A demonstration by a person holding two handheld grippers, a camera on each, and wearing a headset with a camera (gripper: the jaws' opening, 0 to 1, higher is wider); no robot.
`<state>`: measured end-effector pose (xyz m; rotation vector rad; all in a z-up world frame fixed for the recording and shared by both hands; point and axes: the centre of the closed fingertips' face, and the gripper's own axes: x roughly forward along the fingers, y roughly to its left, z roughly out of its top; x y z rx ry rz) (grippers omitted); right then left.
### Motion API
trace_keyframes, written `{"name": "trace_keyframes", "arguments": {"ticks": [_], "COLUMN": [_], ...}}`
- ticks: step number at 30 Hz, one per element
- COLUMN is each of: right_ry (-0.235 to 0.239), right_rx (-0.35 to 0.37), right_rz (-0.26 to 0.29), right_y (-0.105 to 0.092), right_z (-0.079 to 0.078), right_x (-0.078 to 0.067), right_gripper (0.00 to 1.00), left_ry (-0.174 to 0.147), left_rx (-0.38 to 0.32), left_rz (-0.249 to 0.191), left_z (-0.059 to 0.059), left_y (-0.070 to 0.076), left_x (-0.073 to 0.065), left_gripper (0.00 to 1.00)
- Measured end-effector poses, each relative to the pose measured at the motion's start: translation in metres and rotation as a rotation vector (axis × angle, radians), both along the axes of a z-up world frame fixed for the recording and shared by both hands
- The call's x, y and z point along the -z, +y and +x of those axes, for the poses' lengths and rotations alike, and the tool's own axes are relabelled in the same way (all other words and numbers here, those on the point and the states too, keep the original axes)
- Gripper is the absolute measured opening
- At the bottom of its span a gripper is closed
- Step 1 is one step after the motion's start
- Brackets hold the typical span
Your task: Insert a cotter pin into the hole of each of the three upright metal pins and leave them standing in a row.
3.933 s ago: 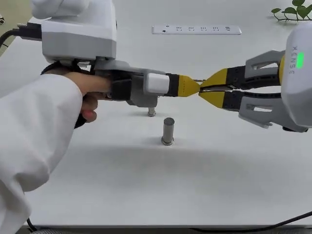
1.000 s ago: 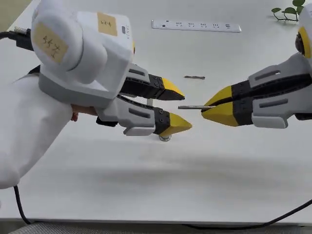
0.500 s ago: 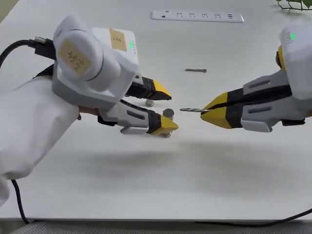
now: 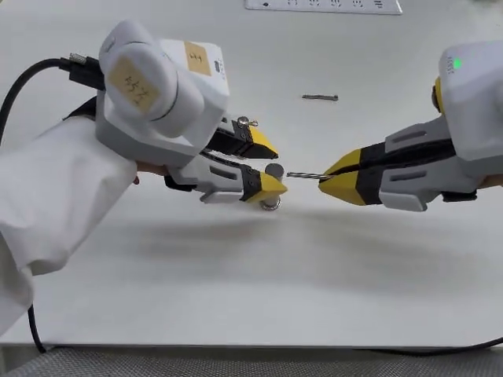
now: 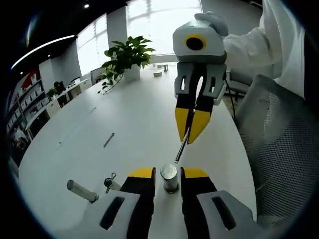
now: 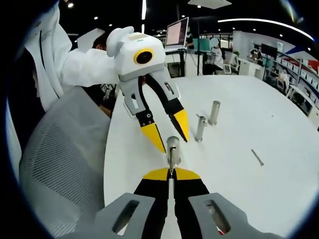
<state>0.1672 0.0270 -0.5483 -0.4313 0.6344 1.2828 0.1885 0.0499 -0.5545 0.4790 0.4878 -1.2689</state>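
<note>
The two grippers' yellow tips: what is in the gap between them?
In the head view, an upright metal pin stands between the open jaws of the left gripper, and a cotter pin clamped in the right gripper reaches toward it.

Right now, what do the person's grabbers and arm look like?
Both are white-and-grey boxy shells with black jaws ending in yellow wedge tips. The left gripper has tan stickers and a black cable; the right gripper shows a green light. The person wears a white sleeve.

White table [image 4: 236,275] — three upright metal pins [image 6: 200,128], loose cotter pin [image 4: 320,97], power strip [image 4: 322,5]
</note>
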Motion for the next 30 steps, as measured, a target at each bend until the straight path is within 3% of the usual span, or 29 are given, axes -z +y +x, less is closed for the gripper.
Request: {"name": "trace_keyframes", "arguments": {"ticks": [2, 7, 19, 30], "right_ry": [-0.001, -0.002, -0.002, -0.024], "right_rx": [0.0, 0.008, -0.019, -0.065], "right_rz": [-0.003, -0.007, -0.016, -0.059], "right_y": [-0.001, -0.001, 0.003, 0.009], "right_z": [0.002, 0.005, 0.008, 0.009], "right_x": [0.001, 0.004, 0.011, 0.019], "right_gripper": [0.0, 0.0, 0.0, 0.0], "left_ry": [0.008, 0.023, 0.014, 0.015], "left_rx": [0.004, -0.006, -0.005, -0.005], "left_rz": [0.007, -0.015, -0.018, -0.021], "left_z": [-0.001, -0.002, -0.007, -0.006], "left_y": [0.001, 0.001, -0.001, -0.001], "left_x": [0.002, 0.002, 0.0, 0.001], "left_gripper": [0.12, 0.1, 0.1, 0.1]}}
